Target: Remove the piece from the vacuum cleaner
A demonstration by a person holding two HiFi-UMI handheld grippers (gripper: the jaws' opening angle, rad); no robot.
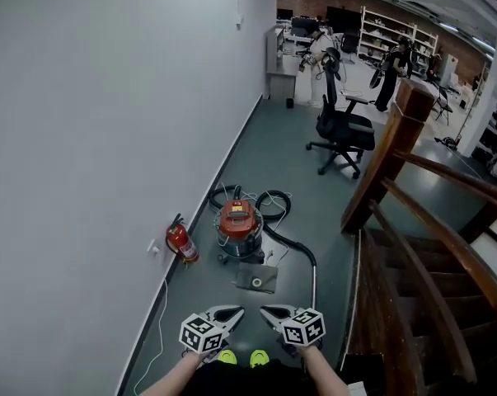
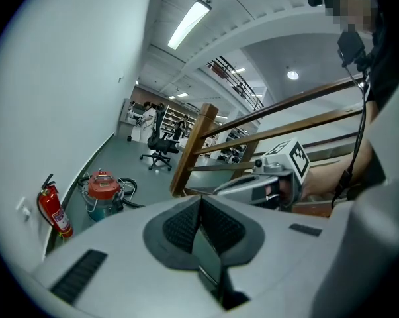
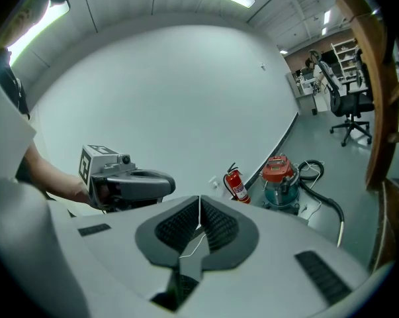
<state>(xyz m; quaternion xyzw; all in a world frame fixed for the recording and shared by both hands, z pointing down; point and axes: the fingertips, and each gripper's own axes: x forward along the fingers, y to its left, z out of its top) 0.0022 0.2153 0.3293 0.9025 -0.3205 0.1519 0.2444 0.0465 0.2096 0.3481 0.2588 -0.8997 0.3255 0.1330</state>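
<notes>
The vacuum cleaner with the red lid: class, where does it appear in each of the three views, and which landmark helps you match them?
Head view: the vacuum cleaner stands on the floor just left of centre.
Left gripper view: the vacuum cleaner is at the lower left.
Right gripper view: the vacuum cleaner is right of centre.
Shared landmark: the red fire extinguisher against the wall, just left of it in every view.
</notes>
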